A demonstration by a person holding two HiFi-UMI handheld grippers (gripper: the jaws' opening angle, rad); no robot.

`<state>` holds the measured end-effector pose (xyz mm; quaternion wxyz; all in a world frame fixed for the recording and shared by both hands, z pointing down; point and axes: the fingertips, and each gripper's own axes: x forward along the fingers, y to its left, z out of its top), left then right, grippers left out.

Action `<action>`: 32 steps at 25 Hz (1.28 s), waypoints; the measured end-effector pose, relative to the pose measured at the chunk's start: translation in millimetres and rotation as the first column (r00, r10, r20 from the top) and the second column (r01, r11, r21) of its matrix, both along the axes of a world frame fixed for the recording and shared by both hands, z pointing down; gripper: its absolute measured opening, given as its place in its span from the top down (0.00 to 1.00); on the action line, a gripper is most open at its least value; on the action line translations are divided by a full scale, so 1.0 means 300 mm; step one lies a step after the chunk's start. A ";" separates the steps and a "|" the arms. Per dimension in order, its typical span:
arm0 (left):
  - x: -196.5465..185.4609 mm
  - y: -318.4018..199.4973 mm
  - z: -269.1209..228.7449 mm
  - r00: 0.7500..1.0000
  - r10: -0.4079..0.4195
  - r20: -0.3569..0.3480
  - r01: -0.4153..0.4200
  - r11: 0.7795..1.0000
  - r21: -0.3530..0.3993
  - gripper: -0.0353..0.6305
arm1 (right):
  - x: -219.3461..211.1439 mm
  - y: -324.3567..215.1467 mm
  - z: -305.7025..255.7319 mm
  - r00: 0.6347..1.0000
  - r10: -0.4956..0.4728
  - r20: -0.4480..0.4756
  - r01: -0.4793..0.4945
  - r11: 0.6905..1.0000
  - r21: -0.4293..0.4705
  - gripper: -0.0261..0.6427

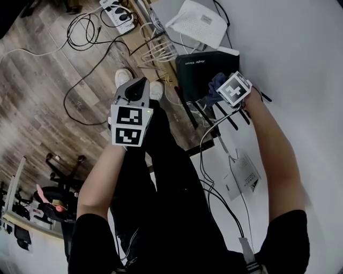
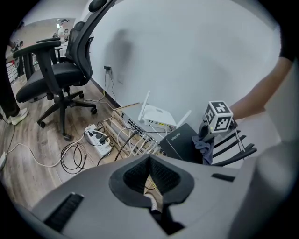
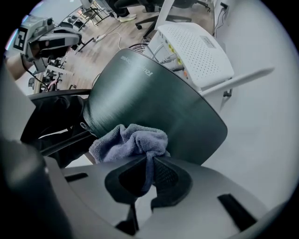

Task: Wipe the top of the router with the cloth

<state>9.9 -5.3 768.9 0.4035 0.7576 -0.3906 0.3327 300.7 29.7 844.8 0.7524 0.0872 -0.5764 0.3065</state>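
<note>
A black router (image 1: 201,72) lies flat, its several antennas (image 1: 214,113) pointing toward me. My right gripper (image 1: 228,90) is over the router's near edge, shut on a crumpled blue cloth (image 3: 128,142). The cloth rests on the router's dark top (image 3: 154,102), and its tail is pinched between the jaws of that gripper (image 3: 150,162). My left gripper (image 1: 134,96) hangs apart to the left over my dark trousers, jaws together and holding nothing (image 2: 150,163). The left gripper view also shows the router (image 2: 182,142), the cloth (image 2: 204,145) and the right gripper (image 2: 211,132).
A white router (image 1: 198,21) sits just beyond the black one. Left of it are a rack of bundled cables (image 1: 158,51), a power strip (image 1: 118,12) and loose cords (image 1: 86,32) on the wood floor. An office chair (image 2: 56,70) stands farther off. Papers (image 1: 244,176) lie near my right arm.
</note>
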 end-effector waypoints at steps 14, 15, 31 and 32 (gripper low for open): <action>0.017 -0.011 0.004 1.000 0.013 -0.003 -0.013 1.000 -0.002 0.96 | 0.130 -0.032 0.017 0.990 0.051 -0.134 -0.046 0.998 0.034 0.95; 0.017 -0.010 0.006 1.000 0.011 -0.005 -0.011 1.000 -0.004 0.96 | 0.133 -0.033 0.018 0.991 0.024 -0.133 -0.019 0.999 0.037 0.95; -0.056 -0.030 -0.136 1.000 0.003 0.004 -0.004 0.999 0.048 0.96 | 0.015 -0.232 -0.098 0.992 0.025 -0.124 0.023 0.928 0.373 0.95; -0.061 -0.040 -0.165 1.000 -0.002 0.004 0.002 0.998 0.056 0.96 | -0.015 -0.248 -0.133 0.994 0.035 -0.101 0.008 0.918 0.397 0.95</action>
